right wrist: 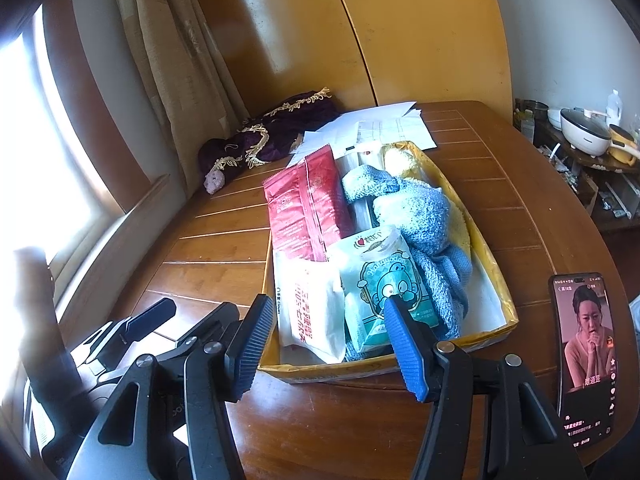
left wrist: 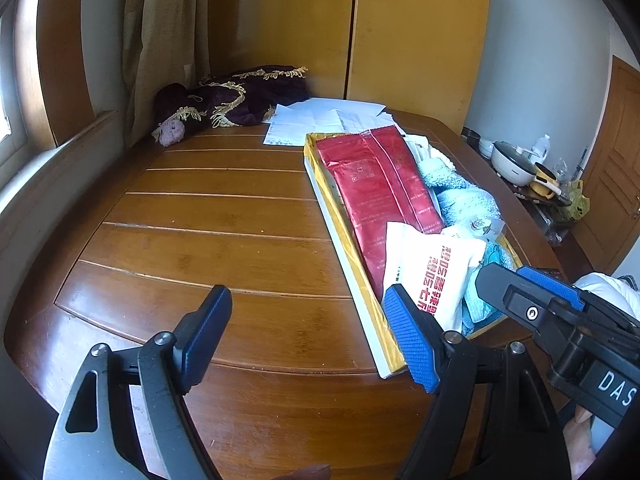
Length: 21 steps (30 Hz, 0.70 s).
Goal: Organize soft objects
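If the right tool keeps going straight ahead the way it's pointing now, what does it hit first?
Probably the white packet standing at the near end of the box; the right tool is open and aimed there. Depth is unclear.

Glossy wooden table (left wrist: 224, 216) — fluffy blue towel (right wrist: 416, 212), shiny red packet (right wrist: 308, 204).

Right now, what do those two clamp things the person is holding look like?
Both are black hand tools. The left gripper has two flat fingers with ribbed blue pads, on curved grey and black arms joined by silver pins. The right gripper looks the same; its black body shows the white letters "DAS" in the left camera view.
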Motion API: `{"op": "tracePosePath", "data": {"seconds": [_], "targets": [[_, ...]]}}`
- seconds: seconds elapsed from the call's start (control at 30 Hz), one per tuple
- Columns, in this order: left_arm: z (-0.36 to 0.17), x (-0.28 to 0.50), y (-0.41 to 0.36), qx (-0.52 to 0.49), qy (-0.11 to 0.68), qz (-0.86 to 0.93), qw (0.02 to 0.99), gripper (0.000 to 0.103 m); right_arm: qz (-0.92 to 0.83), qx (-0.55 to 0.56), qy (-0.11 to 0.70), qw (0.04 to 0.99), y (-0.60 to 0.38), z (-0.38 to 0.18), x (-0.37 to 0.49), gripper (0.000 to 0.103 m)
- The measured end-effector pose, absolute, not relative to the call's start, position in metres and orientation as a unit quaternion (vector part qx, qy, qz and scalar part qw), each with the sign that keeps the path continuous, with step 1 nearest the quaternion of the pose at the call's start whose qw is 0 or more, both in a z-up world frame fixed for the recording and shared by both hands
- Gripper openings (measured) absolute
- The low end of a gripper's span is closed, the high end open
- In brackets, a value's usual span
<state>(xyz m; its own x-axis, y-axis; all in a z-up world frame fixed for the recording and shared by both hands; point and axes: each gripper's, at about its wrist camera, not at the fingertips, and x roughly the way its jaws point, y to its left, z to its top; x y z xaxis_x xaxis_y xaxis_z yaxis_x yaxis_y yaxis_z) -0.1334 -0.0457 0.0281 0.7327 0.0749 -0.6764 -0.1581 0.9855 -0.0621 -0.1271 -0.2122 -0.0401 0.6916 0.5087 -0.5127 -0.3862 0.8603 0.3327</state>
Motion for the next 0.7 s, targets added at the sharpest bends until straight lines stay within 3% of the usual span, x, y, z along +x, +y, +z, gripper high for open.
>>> {"op": "tracePosePath", "data": {"seconds": [0.7], "targets": [[0.0297,-0.1348,-0.0472,-0.053,0.356,0.064,0.931,0.079,0.246,0.099,0.307,0.914,-0.2116,-0.041,-0.1276,0.06]]}}
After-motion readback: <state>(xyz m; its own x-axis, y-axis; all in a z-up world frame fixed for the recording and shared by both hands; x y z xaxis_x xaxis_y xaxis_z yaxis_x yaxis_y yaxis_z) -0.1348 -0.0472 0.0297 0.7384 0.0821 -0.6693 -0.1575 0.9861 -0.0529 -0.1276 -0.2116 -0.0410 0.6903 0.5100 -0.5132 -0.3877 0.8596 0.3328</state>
